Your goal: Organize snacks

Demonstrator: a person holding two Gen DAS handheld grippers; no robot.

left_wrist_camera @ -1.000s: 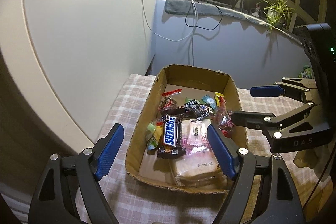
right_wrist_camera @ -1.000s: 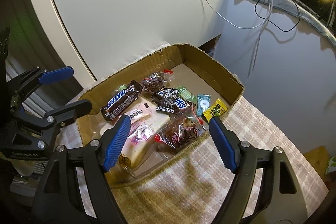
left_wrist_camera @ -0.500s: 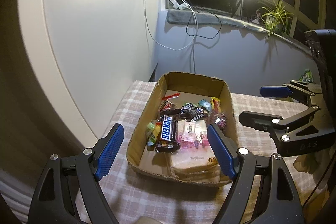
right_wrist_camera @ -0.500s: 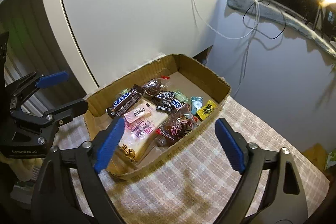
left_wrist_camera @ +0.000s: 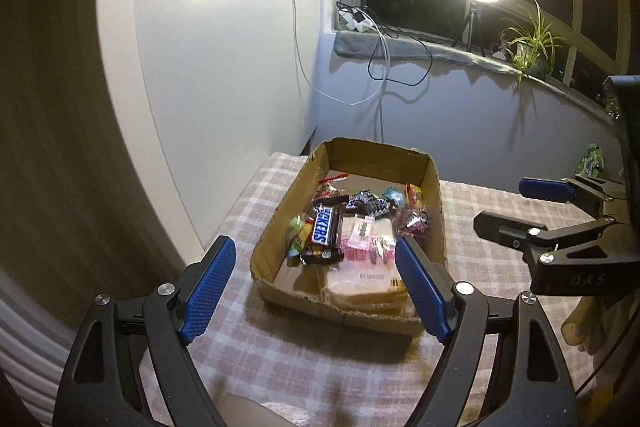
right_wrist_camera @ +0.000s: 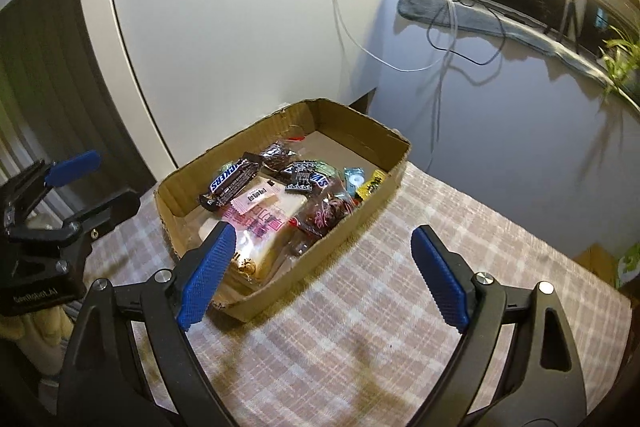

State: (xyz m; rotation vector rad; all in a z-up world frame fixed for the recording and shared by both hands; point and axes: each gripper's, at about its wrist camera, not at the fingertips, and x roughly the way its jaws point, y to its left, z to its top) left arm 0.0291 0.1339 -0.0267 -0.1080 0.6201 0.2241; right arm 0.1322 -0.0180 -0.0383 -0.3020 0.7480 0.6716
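Snacks (left_wrist_camera: 352, 235) in glossy crinkled wrappers fill a rough-edged cardboard box (left_wrist_camera: 434, 195) on the checked worktop (right_wrist_camera: 400, 307); at 12 o'clock, my left hand-held gripper (left_wrist_camera: 316, 283) and right hand-held gripper (right_wrist_camera: 324, 275) gape wide, empty.

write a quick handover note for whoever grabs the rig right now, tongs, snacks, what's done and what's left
Left tongs: open, empty, short of the cardboard box.
Right tongs: open, empty, at the box's near corner.
Snacks: all visible ones lie inside the box on the plaid tablecloth: Snickers bar on top, pink packets on a large wrapped block, yellow candy near the far end.
Done: nothing visible loose on the cloth.
Left: possibly tidying inside the box; otherwise looks finished.
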